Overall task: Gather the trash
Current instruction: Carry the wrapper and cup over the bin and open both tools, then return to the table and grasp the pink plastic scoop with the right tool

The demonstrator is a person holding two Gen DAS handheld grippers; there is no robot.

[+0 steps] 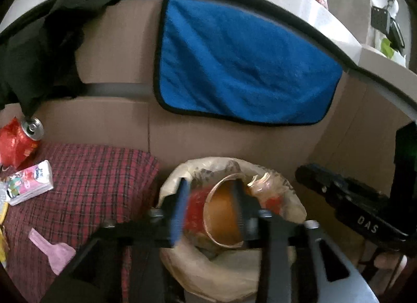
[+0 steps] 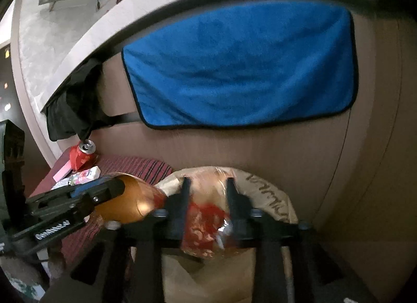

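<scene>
On the far left, a black cloth (image 1: 39, 50) hangs down. Just under it, a can (image 1: 32, 128) lies on a red checked cloth (image 1: 99, 185). A shiny red wrapper (image 1: 10, 144) touches the can. Near them lie a small pink pack (image 1: 28, 183) and a pink scoop (image 1: 52, 251).

Next to the checked cloth, in the middle, sits a light bag (image 1: 234, 277) with its mouth open. There is trash in it already.

The left tool (image 1: 211, 183) hangs over the bag. Its two fingers are about half way apart. A paper cup (image 1: 221, 214) is between them, tipped on its side. It is red outside and gold inside. One finger is in front of the cup's open end. The fingers do not seem to squeeze the cup.

Above the bag, a blue towel (image 1: 242, 63) hangs on the brown wall.

The right tool (image 2: 207, 181) is just to the right of the left one, also over the bag. Its fingers are about half way apart too. A crumpled red bit of trash (image 2: 203, 224) sits between them, right over the bag's mouth. It is blurry, so I cannot tell if the fingers touch it.
</scene>
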